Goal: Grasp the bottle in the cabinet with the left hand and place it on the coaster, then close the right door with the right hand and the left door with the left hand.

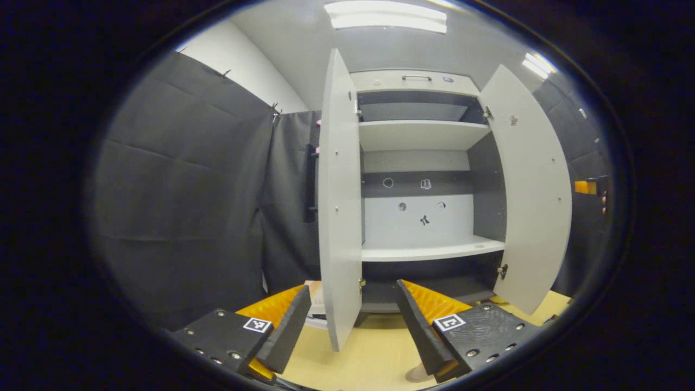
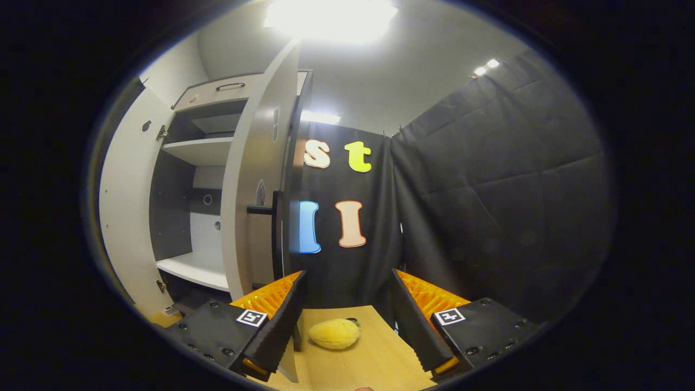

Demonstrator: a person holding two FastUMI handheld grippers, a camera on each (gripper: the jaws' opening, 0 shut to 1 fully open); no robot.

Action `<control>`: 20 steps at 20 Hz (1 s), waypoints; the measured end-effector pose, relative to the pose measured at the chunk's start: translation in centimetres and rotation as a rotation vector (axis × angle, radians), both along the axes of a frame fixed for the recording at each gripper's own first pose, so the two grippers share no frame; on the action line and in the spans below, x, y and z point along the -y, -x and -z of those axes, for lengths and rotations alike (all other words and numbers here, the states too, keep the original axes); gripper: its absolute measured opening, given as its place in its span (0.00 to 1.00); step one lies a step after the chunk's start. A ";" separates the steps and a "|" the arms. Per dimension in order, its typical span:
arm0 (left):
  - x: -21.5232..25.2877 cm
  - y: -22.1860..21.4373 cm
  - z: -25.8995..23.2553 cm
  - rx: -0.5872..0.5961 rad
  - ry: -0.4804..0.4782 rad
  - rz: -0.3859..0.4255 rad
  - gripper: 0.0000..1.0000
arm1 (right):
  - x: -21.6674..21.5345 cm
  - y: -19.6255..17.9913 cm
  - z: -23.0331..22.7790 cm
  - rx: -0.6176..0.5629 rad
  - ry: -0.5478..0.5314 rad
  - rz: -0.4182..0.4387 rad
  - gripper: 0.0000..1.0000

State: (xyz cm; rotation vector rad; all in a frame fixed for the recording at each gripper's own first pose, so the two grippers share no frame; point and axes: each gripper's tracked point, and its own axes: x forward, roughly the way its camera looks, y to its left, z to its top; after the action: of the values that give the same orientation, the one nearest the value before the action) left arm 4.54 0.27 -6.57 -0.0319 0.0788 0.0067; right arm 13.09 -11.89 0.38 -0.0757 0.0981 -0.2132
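Black quilted cloth walls the booth behind a pale, matte cabinet (image 1: pixel 418 136) standing on the wooden table (image 1: pixel 374 353). Both flat, rigid doors hang open: left door (image 1: pixel 339 206), right door (image 1: pixel 535 190). Its smooth shelves look bare; where the bottle is cannot be told. Left tongs (image 1: pixel 352 320) and right tongs (image 2: pixel 347 309) gape wide, holding nothing. A soft yellow lemon-shaped object (image 2: pixel 334 333) lies near the right tongs. The light panels should swing easily, pushed at their free edges.
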 end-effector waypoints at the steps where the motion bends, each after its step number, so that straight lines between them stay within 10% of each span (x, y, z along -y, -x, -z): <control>1: -1.0 -0.2 -0.4 0.002 0.002 -0.010 0.99 | -0.1 -0.3 0.1 -0.010 0.002 0.012 0.96; 20: -11.4 -3.6 0.9 -0.038 0.024 -0.019 0.99 | -9.0 -0.2 0.1 -0.027 0.036 -0.010 0.92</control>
State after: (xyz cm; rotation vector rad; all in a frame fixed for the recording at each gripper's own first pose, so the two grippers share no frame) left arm 8.11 11.66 -7.50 -0.0561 0.1170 0.0254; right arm 13.33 -2.85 0.30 -0.1147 0.1212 -0.2035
